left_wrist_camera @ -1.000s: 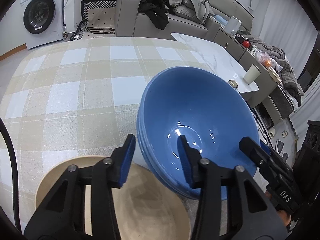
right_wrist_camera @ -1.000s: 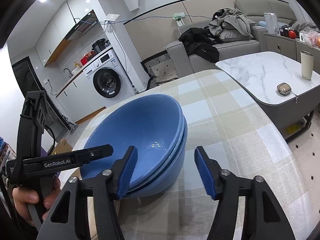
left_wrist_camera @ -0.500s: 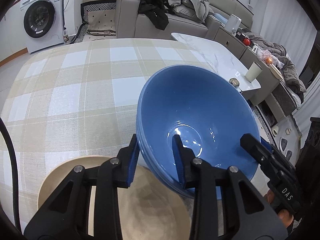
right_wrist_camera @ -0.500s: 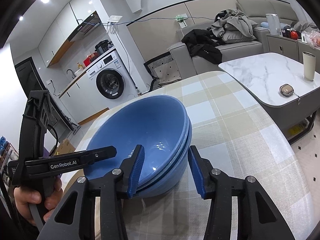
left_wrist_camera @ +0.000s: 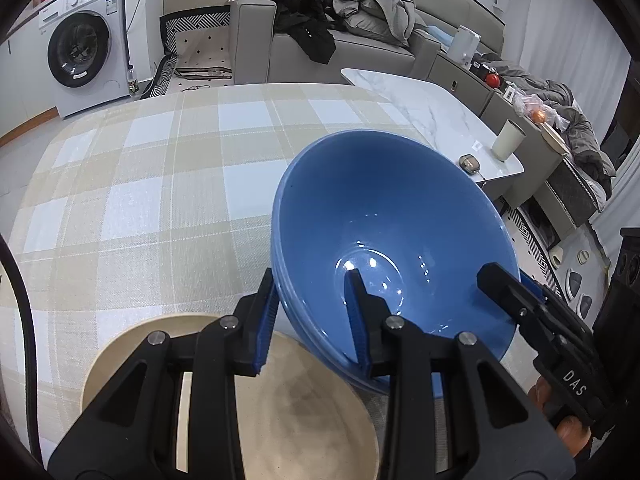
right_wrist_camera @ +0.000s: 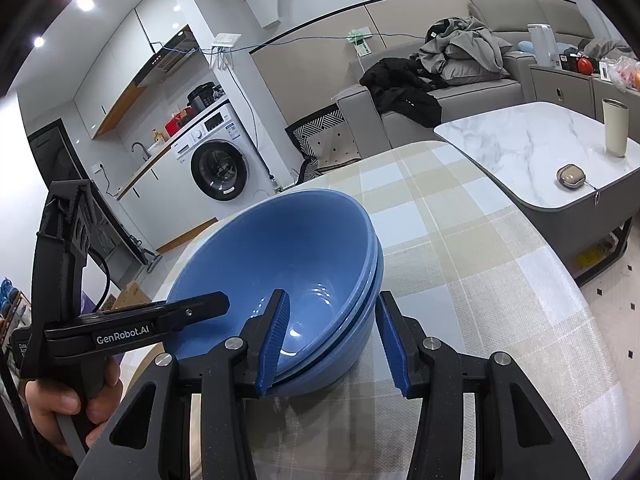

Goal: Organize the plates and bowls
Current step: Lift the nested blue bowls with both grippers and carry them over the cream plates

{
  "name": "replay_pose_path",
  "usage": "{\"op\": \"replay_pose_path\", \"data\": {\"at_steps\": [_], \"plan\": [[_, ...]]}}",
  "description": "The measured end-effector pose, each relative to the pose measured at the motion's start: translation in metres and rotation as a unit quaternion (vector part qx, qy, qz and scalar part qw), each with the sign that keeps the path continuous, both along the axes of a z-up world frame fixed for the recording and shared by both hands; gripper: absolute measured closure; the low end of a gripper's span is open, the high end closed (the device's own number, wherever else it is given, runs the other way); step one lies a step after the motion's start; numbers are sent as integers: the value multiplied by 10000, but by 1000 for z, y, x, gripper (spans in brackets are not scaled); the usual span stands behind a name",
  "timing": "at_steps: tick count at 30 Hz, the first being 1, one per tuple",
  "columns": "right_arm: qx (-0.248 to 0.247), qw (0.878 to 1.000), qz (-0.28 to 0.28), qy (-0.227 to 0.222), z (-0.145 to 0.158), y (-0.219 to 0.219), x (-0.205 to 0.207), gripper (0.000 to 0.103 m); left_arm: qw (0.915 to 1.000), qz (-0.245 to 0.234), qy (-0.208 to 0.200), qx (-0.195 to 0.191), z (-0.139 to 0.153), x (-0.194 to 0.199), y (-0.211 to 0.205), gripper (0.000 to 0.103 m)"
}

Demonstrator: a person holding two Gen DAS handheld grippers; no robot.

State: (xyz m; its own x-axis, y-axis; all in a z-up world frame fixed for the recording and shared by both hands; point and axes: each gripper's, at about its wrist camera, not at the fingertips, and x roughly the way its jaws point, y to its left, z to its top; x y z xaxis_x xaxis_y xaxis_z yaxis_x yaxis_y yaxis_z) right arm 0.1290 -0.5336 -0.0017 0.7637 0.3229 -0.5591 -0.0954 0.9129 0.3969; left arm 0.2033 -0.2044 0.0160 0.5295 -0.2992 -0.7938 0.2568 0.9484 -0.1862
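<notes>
A stack of blue bowls (left_wrist_camera: 400,208) sits on the checked tablecloth (left_wrist_camera: 140,184), and its near edge overlaps a beige plate (left_wrist_camera: 304,432). My left gripper (left_wrist_camera: 310,320) is shut on the stack's near wall, one pad outside and one inside. In the right wrist view the same blue bowls (right_wrist_camera: 280,248) fill the middle. My right gripper (right_wrist_camera: 332,340) is shut on their opposite wall, its left pad inside the top bowl and its right pad against the outer side. Each view also shows the other gripper's black finger reaching in over the rim.
A marble coffee table (right_wrist_camera: 532,140) with a pale cup (right_wrist_camera: 615,128) and a small case stands past the table's right edge. A grey sofa (left_wrist_camera: 360,52) piled with clothes and a washing machine (left_wrist_camera: 80,48) lie beyond. A person's hand (right_wrist_camera: 52,404) holds the left gripper's handle.
Both grippers' jaws have narrowed onto the walls of the blue bowl stack, from standing wider a second ago. The hands have barely shifted.
</notes>
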Motion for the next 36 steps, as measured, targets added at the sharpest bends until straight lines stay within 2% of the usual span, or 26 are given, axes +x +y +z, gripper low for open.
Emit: {"op": "replay_pose_path", "data": {"at_steps": [36], "plan": [[61,9986,185,-484,40,9,-23,57,9985,161,-504,113,67,-51,6,73]]}}
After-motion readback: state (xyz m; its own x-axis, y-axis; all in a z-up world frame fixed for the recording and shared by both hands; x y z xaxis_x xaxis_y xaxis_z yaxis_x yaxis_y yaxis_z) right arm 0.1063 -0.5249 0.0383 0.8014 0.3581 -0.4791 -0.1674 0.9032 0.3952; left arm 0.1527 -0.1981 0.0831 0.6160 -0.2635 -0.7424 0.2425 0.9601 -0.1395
